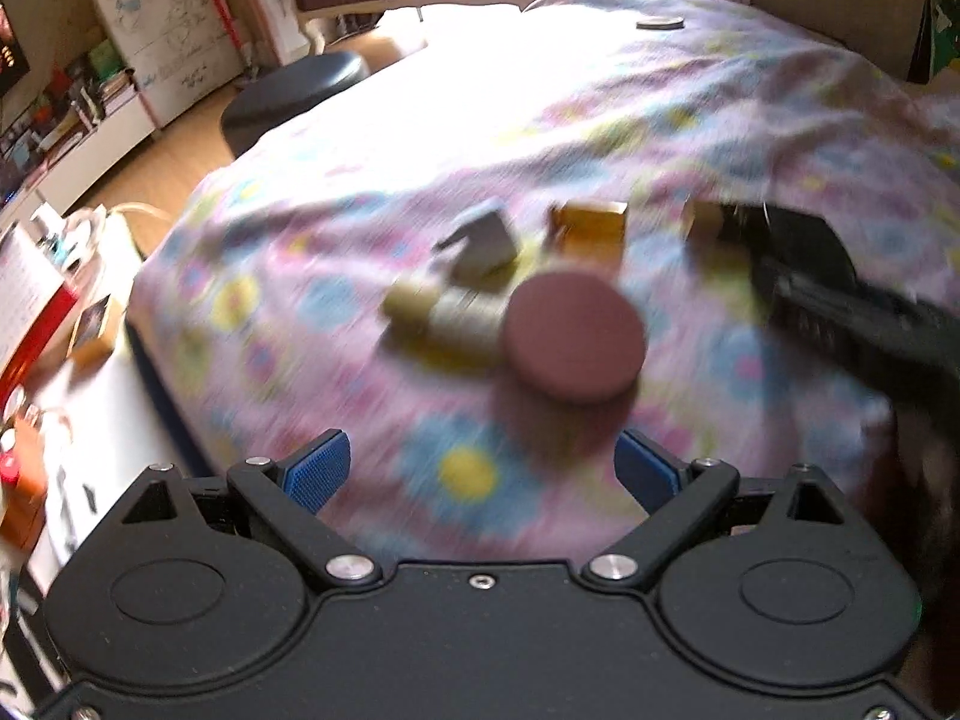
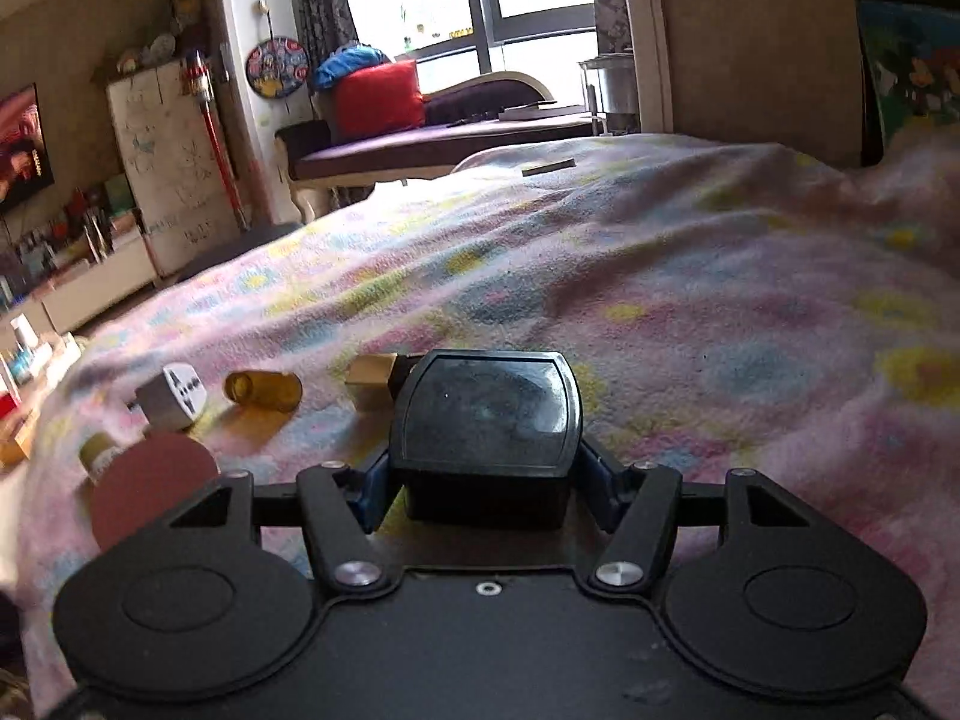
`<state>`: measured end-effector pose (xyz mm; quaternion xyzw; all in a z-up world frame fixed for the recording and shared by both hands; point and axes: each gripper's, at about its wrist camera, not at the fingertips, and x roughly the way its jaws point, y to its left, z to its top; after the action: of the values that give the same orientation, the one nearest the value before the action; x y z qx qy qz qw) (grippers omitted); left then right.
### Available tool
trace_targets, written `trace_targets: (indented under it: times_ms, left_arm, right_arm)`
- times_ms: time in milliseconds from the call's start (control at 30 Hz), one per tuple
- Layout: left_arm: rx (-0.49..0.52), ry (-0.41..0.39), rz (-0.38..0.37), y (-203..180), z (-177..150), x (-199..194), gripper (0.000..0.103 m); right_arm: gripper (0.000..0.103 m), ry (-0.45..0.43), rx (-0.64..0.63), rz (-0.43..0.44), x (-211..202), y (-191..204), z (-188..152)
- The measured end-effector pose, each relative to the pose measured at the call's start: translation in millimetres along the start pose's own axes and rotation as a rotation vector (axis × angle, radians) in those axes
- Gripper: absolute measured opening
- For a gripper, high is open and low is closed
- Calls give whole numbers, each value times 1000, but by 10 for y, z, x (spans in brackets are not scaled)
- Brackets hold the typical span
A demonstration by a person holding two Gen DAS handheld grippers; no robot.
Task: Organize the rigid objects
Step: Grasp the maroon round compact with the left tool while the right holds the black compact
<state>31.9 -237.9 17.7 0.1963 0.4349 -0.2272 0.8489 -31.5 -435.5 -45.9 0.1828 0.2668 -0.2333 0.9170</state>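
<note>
Several small objects lie on a floral blanket (image 1: 690, 120). A maroon disc (image 1: 573, 339) sits just ahead of my open, empty left gripper (image 1: 483, 471). Behind it lie a small yellowish capped bottle (image 1: 444, 315), a white plug adapter (image 1: 483, 243), an amber bottle (image 1: 591, 228) and a tan block (image 1: 705, 222). My right gripper (image 2: 486, 480) is shut on a black box with a clear lid (image 2: 486, 414), low over the blanket. The right wrist view also shows the disc (image 2: 153, 486), adapter (image 2: 174, 396), amber bottle (image 2: 264, 387) and tan block (image 2: 369, 375). The left view is motion-blurred.
The right gripper's dark body (image 1: 840, 300) shows at the right of the left wrist view. A flat round object (image 1: 660, 23) lies far back on the blanket. A dark stool (image 1: 300, 96), a cluttered side surface (image 1: 72, 324) and a daybed (image 2: 432, 144) stand beyond the bed's edge.
</note>
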Motion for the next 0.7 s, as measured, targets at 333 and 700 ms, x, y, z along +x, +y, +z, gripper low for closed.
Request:
trace_targets:
  times_ms: [333, 700]
  left_arm:
    - [176, -17, 43, -495, 214, 436, 93]
    - [206, 33, -1, -678, 326, 582, 71]
  right_arm:
    - [61, -6, 124, 65, -92, -259, 34]
    - [61, -11, 119, 63, -109, -264, 36]
